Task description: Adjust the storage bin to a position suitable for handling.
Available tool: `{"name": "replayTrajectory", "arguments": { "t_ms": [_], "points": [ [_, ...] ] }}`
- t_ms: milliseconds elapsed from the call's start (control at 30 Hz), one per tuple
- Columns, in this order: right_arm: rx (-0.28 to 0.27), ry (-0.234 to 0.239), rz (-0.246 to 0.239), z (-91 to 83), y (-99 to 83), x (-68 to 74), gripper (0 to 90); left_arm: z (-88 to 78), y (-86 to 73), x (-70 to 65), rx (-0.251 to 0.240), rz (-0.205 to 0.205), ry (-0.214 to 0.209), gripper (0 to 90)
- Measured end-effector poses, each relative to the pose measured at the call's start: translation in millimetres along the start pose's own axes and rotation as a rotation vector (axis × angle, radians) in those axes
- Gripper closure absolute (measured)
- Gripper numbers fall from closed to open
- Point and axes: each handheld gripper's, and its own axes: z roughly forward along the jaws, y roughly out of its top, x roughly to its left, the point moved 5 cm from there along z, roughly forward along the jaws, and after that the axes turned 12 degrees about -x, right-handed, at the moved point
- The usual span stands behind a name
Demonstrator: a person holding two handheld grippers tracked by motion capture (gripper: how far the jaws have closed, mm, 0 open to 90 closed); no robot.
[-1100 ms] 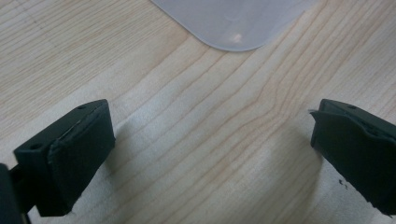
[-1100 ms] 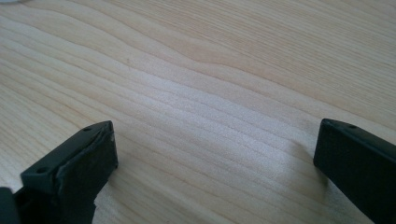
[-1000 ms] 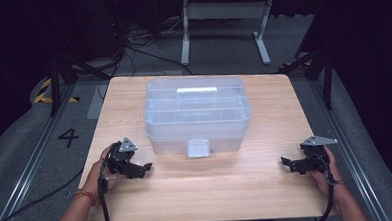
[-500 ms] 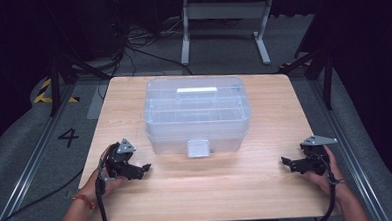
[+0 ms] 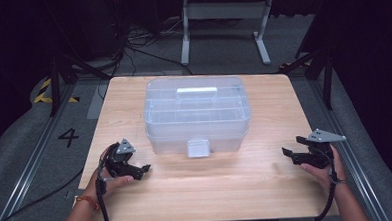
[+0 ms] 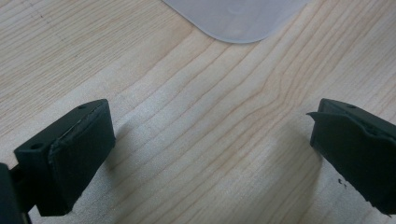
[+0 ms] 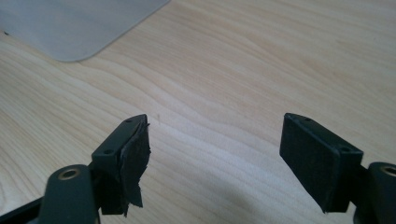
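A clear plastic storage box (image 5: pixel 196 113) with a lid and a front latch (image 5: pixel 197 147) stands in the middle of the wooden table (image 5: pixel 212 185). My left gripper (image 5: pixel 145 168) rests low at the table's front left, jaws wide apart over bare wood (image 6: pixel 210 140), with a corner of the box (image 6: pixel 233 18) ahead. My right gripper (image 5: pixel 285 152) hovers at the front right; its jaws have just been closing a little, stand apart and hold nothing (image 7: pixel 215 154). A box corner (image 7: pixel 70 28) lies up and left of it.
Dark floor surrounds the table, with cables and a white stand (image 5: pixel 225 24) behind it. A floor marking "4" (image 5: pixel 68 137) lies left of the table. Bare wood stretches between the two grippers in front of the box.
My right gripper has lifted slightly off the table. The left hand and the box have stayed where they were.
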Motion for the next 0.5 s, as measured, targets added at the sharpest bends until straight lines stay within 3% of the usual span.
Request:
{"name": "replayTrajectory", "arguments": {
  "t_ms": [500],
  "points": [
    [-0.1,0.013,-0.04,-10.8,43.1,4.7,28.1,0.0,0.0,-0.1,0.0,-0.001,0.0,0.3]
  ]
}}
